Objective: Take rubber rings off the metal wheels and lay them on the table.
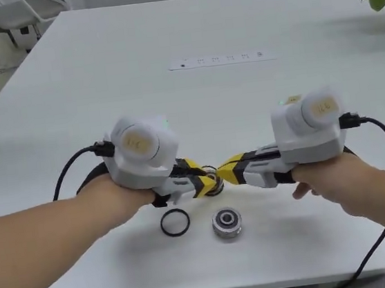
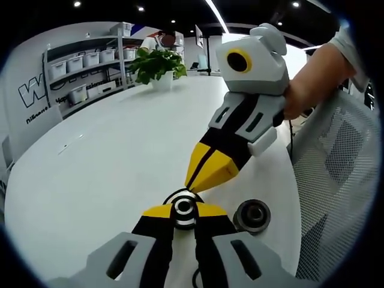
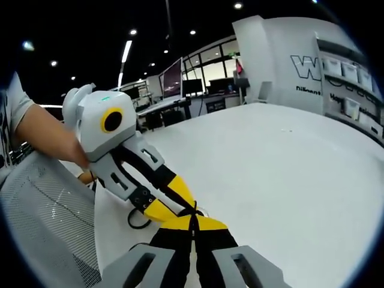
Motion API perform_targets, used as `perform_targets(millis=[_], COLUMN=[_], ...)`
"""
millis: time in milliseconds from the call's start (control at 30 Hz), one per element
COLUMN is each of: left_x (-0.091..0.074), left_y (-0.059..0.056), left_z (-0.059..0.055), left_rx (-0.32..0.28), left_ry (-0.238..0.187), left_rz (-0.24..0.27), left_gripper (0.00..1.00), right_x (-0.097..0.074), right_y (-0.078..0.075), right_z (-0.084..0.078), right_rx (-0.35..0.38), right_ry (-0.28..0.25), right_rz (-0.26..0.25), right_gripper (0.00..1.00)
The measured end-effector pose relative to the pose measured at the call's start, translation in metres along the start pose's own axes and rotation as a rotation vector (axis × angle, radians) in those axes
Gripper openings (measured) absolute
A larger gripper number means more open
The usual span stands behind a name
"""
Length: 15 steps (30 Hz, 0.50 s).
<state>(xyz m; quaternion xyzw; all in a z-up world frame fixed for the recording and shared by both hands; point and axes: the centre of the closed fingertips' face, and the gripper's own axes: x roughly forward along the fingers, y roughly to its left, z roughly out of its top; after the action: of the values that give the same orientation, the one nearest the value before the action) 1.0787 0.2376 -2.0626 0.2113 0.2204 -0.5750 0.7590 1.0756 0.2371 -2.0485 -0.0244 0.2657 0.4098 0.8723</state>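
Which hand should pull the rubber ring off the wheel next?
Right, probably. The left gripper clamps the wheel, so it's busy; the right gripper, jaws shut, touches the wheel's edge and could pull.

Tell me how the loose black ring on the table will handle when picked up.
The rubber ring is thin and hollow, so probably light and floppy, sagging from one pinch. It lies flat on the table, so rolling seems unlikely.

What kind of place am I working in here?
Probably an open-plan office or lab workspace: a large white table, shelves of storage bins along a wall, monitors on desks behind, and a potted plant.
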Motion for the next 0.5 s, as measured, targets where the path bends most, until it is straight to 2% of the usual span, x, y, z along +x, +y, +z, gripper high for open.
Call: perform_targets(millis=[200,400,500], left_x=[-0.002,-0.011,-0.02], left_y=[-0.002,-0.005,-0.006], left_z=[0.002,0.006,0.017], left_rx=[0.038,0.039,0.024], left_ry=[0.027,0.015,-0.018], left_rz=[-0.018,-0.04,-0.051], left_gripper=[0.09,0.11,0.15], right_x=[0.0,-0.004,-0.006], right_y=[0.005,0.005,0.003], right_z=[0.002,0.004,0.01], right_rx=[0.009,0.023,0.044], right_ry=[-0.002,-0.011,-0.032], right_rz=[0.014,0.013,0.013], right_gripper=[0.0,0.0,0.0])
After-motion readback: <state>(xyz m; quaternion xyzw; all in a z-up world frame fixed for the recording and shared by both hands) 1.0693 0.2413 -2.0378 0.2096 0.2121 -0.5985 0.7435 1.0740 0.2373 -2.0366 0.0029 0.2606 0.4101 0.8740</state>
